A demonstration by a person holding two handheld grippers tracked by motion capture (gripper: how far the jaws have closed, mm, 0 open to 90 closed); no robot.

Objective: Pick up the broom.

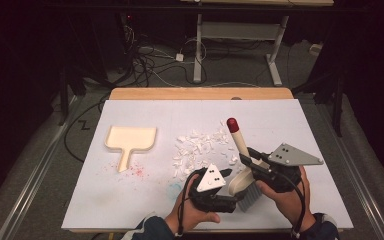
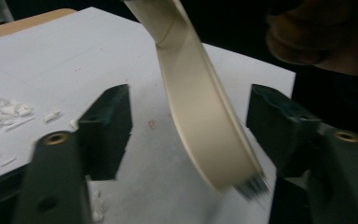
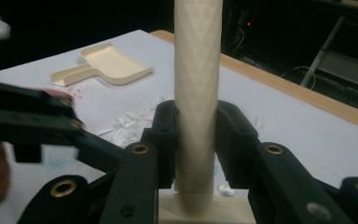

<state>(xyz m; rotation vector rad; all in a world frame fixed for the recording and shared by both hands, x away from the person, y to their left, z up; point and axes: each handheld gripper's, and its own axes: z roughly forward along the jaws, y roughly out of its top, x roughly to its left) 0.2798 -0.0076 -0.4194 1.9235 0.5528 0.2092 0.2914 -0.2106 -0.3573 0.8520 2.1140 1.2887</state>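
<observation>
A cream brush (image 1: 238, 142) with a red-tipped handle and grey bristles (image 1: 250, 197) stands tilted over the white table sheet (image 1: 120, 200). My right gripper (image 1: 250, 158) is shut on its handle (image 3: 198, 70), the pads pressing on both sides. My left gripper (image 1: 234, 199) is at the brush head (image 2: 205, 121), its jaws apart on either side and not touching it. A pile of white scraps (image 1: 200, 147) lies in the middle of the sheet. Farther left lies a cream dustpan (image 1: 130, 140), with its handle towards me.
Reddish specks (image 1: 137, 171) mark the sheet below the dustpan. The wooden table edge (image 1: 200, 93) runs along the far side. Beyond it, cables and a desk frame (image 1: 235, 45) are on the floor. Bare sheet lies right of the brush.
</observation>
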